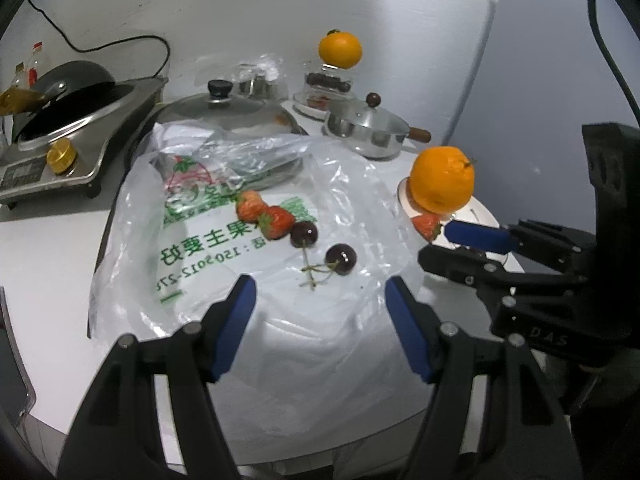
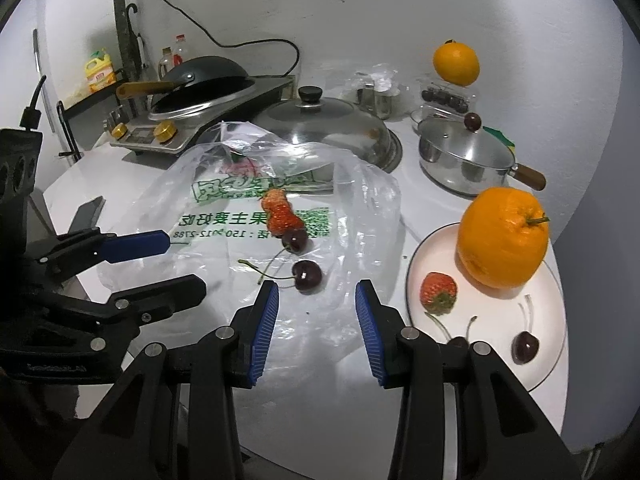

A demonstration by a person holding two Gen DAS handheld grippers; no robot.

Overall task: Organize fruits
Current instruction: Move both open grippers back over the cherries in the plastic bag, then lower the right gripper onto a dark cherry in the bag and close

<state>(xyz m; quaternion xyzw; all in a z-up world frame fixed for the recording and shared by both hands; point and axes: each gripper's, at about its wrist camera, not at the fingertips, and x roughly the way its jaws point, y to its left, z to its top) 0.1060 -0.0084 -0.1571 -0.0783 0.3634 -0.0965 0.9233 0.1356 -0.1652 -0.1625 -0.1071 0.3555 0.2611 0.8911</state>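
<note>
The white worktop point(image 2: 100, 184) stretches ahead of both tools. Spread over it, straight in front of the left tool point(image 1: 320, 296) and reaching under the right tool point(image 2: 316, 300), lies a clear plastic bag point(image 1: 328, 208) with green print. Beyond the bag, far from either tool, sit a big domed pot lid point(image 2: 324, 128), an induction cooker with a dark wok point(image 2: 208, 80) off to the left, and a small steel pan point(image 2: 464, 160) with a wooden handle to the right.

To the right of the right tool stands a white plate point(image 2: 548, 320). On it rests a large orange point(image 2: 502, 236) at the far side, a strawberry point(image 2: 438, 292) nearer the tool, and a cherry point(image 2: 526, 346) at the near edge; another cherry there is mostly hidden behind the tool's right finger. A second orange point(image 2: 456, 63) perches on a clear container at the back.

On the bag, ahead of both tools, lie two strawberries point(image 1: 264, 212) touching each other, then two dark cherries point(image 1: 340, 258) with stems, the nearer one just ahead of the right tool's left finger.

The left tool stands open, with nothing between its blue pads point(image 1: 236, 328). The right tool gapes less widely and is also empty.
</note>
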